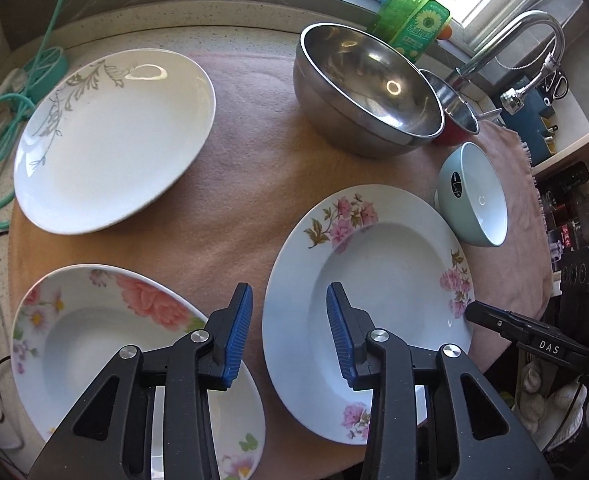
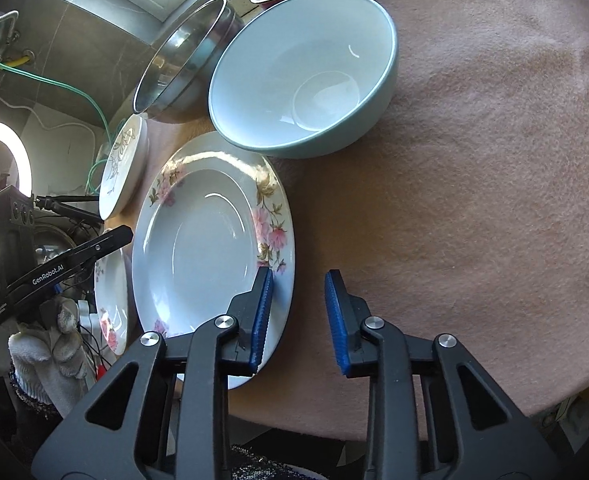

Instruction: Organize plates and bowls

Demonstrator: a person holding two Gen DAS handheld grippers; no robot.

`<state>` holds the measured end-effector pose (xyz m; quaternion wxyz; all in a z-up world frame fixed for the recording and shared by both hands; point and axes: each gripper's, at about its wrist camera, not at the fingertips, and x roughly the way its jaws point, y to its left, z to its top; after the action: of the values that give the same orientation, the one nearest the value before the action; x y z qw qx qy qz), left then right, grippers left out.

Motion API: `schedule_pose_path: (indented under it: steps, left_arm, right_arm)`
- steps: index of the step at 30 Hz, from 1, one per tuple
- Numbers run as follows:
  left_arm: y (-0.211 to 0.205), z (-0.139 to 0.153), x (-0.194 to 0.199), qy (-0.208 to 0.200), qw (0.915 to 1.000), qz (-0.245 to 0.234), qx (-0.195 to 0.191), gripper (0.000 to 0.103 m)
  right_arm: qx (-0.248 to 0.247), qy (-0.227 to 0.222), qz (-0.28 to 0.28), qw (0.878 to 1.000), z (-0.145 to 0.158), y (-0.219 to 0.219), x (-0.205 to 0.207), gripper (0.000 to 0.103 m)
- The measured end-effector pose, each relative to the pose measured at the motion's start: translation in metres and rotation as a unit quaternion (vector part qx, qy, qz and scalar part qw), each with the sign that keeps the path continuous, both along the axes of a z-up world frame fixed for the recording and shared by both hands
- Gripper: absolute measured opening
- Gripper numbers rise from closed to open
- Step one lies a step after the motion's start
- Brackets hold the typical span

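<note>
Nothing is stacked yet — I see three plates and three bowls lying apart on the cloth. My left gripper [image 1: 289,332] and right gripper [image 2: 298,316] hover unclenched, empty, straddling the pink-flowered plate [image 1: 374,264] rim at six o'clock.

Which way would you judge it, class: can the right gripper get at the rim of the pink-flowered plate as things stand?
Probably yes. The right gripper straddles the near rim of the pink-flowered plate, one finger above the plate, one over bare cloth, with nothing between.
</note>
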<state>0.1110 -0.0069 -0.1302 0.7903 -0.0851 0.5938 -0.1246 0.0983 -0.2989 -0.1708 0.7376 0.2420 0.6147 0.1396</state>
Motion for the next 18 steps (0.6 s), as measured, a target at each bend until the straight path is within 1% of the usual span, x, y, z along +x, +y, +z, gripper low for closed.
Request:
schedule_pose_path:
  steps: [2,4,5,7,8,10,12,14,18]
  left_arm:
    - [0.001,-0.003,0.001,0.005,1.0000,-0.002,0.000,0.035]
    - [0.003,-0.007,0.003,0.013,0.9999,-0.001,-0.008,0.034]
    - [0.002,-0.008,0.004,0.015,0.9998,-0.001,-0.009,0.031]
    - [0.002,-0.009,0.005,0.017,0.9998,-0.002,-0.011,0.029]
    - [0.003,-0.010,0.005,0.018,0.9997,-0.001,-0.013,0.026]
    - [0.002,-0.012,0.007,0.021,0.9996,0.003,-0.018,0.026]
    - [0.004,-0.014,0.007,0.025,0.9994,0.006,-0.023,0.025]
    - [0.004,-0.014,0.007,0.026,0.9994,0.005,-0.024,0.025]
    - [0.002,-0.014,0.007,0.024,0.9996,0.003,-0.017,0.025]
  right_arm:
    - [0.007,0.004,0.000,1.000,-0.001,-0.001,0.000,0.027]
    - [0.014,0.009,-0.002,1.000,-0.003,-0.001,0.000,0.027]
    - [0.017,0.011,-0.003,1.000,-0.004,-0.003,0.000,0.027]
    - [0.022,0.014,-0.003,1.000,-0.005,-0.003,0.001,0.027]
    - [0.023,0.016,-0.002,1.000,-0.006,-0.003,0.002,0.027]
    - [0.027,0.017,0.000,0.999,-0.006,-0.003,0.002,0.025]
    - [0.031,0.016,0.004,0.999,-0.006,0.000,0.004,0.019]
    - [0.029,0.015,0.009,0.999,-0.005,0.002,0.003,0.016]
    - [0.025,0.015,0.014,0.999,-0.004,0.004,0.004,0.016]
